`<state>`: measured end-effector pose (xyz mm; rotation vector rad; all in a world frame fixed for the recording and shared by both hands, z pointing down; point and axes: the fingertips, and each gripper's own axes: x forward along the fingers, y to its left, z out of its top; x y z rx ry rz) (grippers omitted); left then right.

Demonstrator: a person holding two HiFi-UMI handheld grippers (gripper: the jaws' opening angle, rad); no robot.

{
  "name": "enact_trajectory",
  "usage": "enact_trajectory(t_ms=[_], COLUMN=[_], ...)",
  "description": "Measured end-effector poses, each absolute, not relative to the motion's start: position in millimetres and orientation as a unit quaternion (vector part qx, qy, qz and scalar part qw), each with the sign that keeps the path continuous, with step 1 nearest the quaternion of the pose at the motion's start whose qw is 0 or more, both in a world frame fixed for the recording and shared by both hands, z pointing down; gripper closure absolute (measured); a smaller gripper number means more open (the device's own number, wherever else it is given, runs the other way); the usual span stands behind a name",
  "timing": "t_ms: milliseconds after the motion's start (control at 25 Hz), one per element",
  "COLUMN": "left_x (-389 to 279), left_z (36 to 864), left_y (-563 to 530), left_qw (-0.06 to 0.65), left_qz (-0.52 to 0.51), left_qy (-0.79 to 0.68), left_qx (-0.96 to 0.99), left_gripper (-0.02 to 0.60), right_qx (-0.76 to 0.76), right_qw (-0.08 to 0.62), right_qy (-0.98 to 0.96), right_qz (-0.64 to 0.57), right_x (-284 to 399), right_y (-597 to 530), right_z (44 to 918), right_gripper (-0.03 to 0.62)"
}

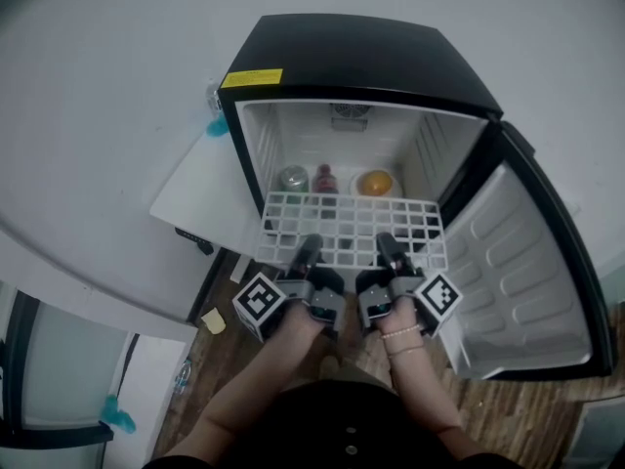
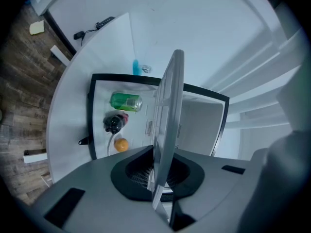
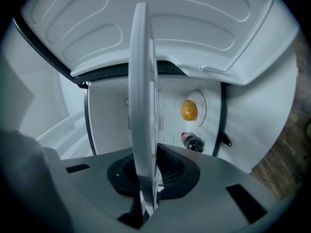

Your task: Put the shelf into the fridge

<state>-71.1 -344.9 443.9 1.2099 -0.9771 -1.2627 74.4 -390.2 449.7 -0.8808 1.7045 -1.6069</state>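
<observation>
A white grid shelf (image 1: 350, 227) is held level at the mouth of the small black fridge (image 1: 361, 62), whose door (image 1: 522, 281) stands open to the right. My left gripper (image 1: 309, 254) is shut on the shelf's near edge at the left, my right gripper (image 1: 388, 253) on the same edge at the right. In the left gripper view the shelf (image 2: 167, 125) shows edge-on between the jaws; it does likewise in the right gripper view (image 3: 142, 106). On the fridge floor stand a green can (image 1: 294, 178), a dark bottle (image 1: 325, 179) and an orange on a plate (image 1: 376, 182).
The fridge sits on a wood floor (image 1: 234, 350) against a white wall. A white panel (image 1: 200, 198) leans at the fridge's left, with a teal item (image 1: 216, 125) behind it. The open door's moulded inner side (image 3: 160, 28) lies close on the right.
</observation>
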Motion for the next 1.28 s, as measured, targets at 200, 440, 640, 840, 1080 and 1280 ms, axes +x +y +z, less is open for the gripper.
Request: enact_trajectory(t_ms=[200,440,640,840,1080,1280], left_x=[-72.4,-72.8,-73.1,-73.2,-73.0,-72.4], left_z=[447.7,449.0,448.6,446.1,446.2,448.0], left_y=[-351.8,-355.2,-354.7,-354.6,-354.0,-353.4], left_qw=[0.537,0.533,0.533,0.535,0.532,0.528], left_qz=[-0.535,-0.536,-0.539,-0.541,-0.54,-0.536], left_qy=[-0.414,-0.419,-0.42,-0.417,-0.419,-0.422], left_qx=[0.505,0.503,0.499,0.497,0.5,0.505], left_gripper=[0.549,0.549,0.549,0.549,0.549,0.549], right_qx=[-0.332,-0.326,-0.322,-0.32,-0.315,-0.313], right_qw=[0.302,0.298,0.298,0.296,0.3,0.304], right_qy=[0.65,0.653,0.656,0.66,0.657,0.653], right_qz=[-0.613,-0.615,-0.614,-0.612,-0.616,-0.619], right_x=[71.2,69.7,69.3,69.6,69.8,70.6], right_y=[-399.7,-405.4,-405.2,-404.6,-404.1,-404.3], right_z=[451.4,451.7,450.8,449.0,450.3,452.9], right_gripper=[0.565,0.565,0.565,0.565,0.565,0.565])
